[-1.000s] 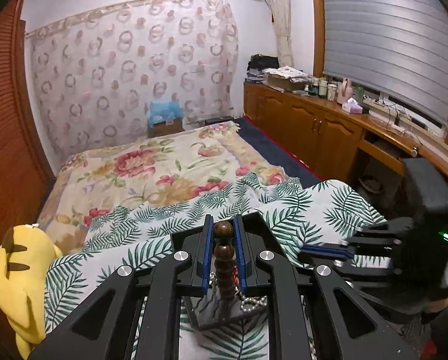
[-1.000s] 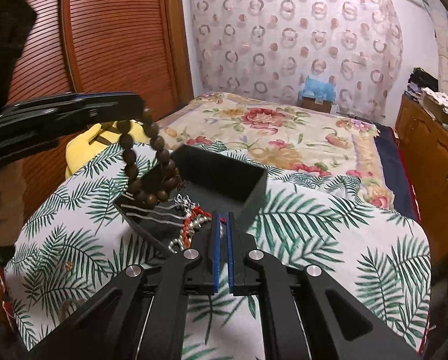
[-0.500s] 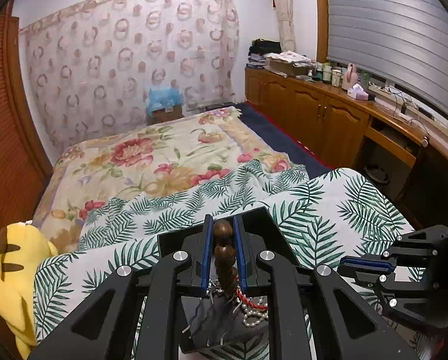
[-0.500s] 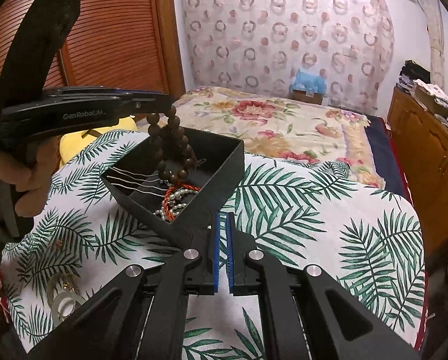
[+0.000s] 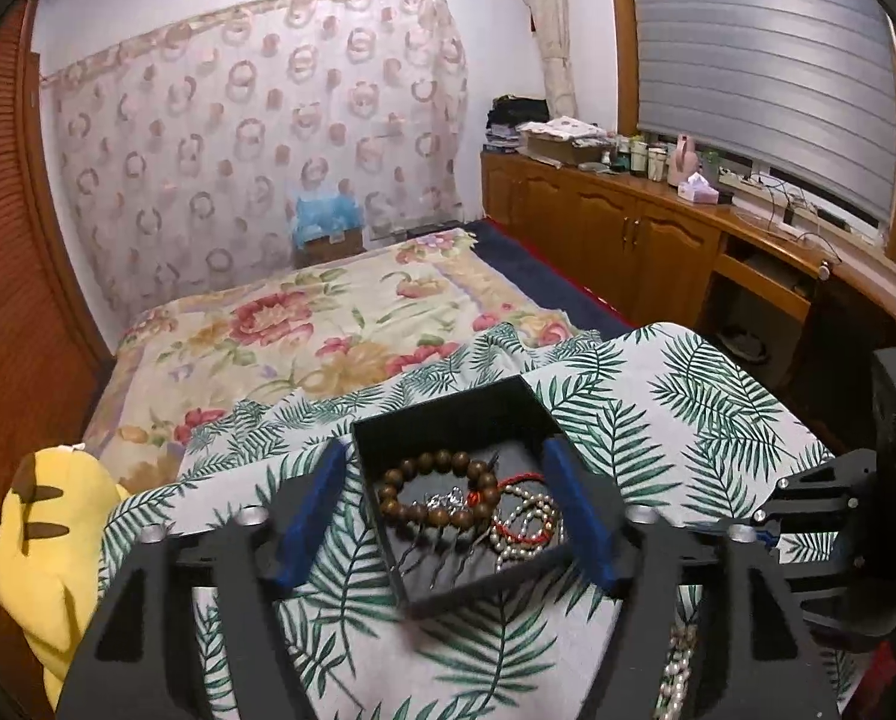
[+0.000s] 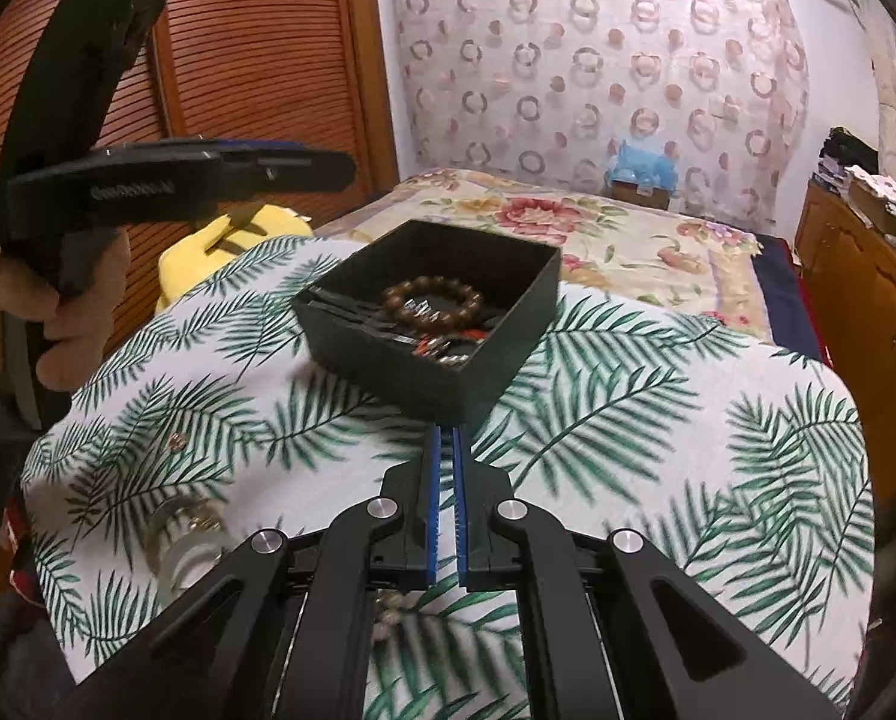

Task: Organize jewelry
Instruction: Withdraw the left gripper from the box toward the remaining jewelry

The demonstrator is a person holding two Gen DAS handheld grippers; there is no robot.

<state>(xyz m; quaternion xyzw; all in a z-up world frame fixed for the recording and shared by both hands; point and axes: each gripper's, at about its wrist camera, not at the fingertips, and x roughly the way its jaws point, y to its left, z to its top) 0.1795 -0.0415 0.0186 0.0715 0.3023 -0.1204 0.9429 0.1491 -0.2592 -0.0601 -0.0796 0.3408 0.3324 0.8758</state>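
While its blue-padded jaws stand spread wide with nothing between them, the left gripper hangs over a black box on a palm-leaf cloth. Inside the box a brown bead bracelet lies flat, with a red cord and pearl strand at its 3 o'clock. The right gripper, jaws nearly together and holding nothing, sits just short of the box's near corner. A yellow plush lies at 9 o'clock.
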